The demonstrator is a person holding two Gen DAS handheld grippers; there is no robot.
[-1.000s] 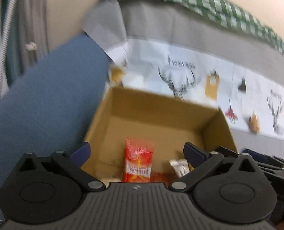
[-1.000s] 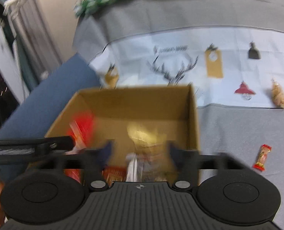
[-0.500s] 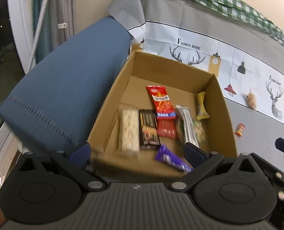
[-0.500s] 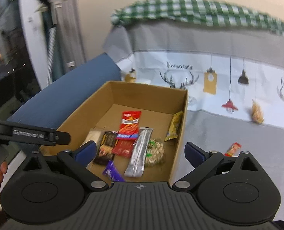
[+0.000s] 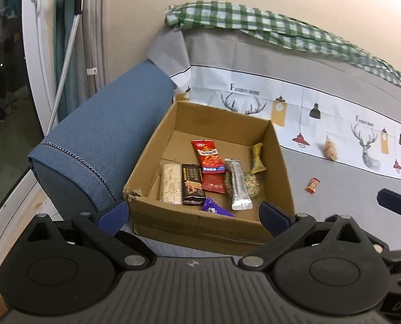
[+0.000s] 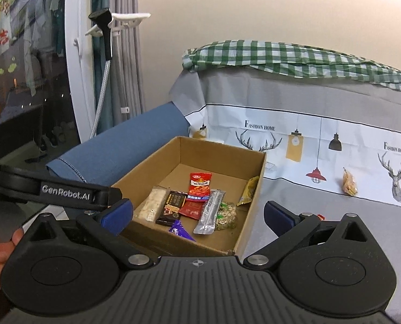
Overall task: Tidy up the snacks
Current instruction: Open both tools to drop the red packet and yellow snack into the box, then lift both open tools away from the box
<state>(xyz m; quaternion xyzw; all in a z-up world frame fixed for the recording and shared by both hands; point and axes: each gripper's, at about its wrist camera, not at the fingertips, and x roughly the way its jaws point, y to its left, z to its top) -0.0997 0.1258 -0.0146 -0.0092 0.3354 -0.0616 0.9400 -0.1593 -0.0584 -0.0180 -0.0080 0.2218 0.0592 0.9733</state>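
A brown cardboard box sits on the sofa seat beside the blue armrest. Several snacks lie in it: a red packet, a silver stick pack, a pale nut bar, a dark chocolate bar and a purple wrapper. A small red candy and a tan snack bag lie loose on the cover to the right. My left gripper and right gripper are both open and empty, held above the box's near edge.
The blue armrest flanks the box on the left. A grey printed cover spreads over the seat and backrest, with a green checked cloth on top. A window frame and a pole stand at the far left.
Both grippers have pulled back and up from inside the box. The whole box and the loose snacks on the seat have come into view.
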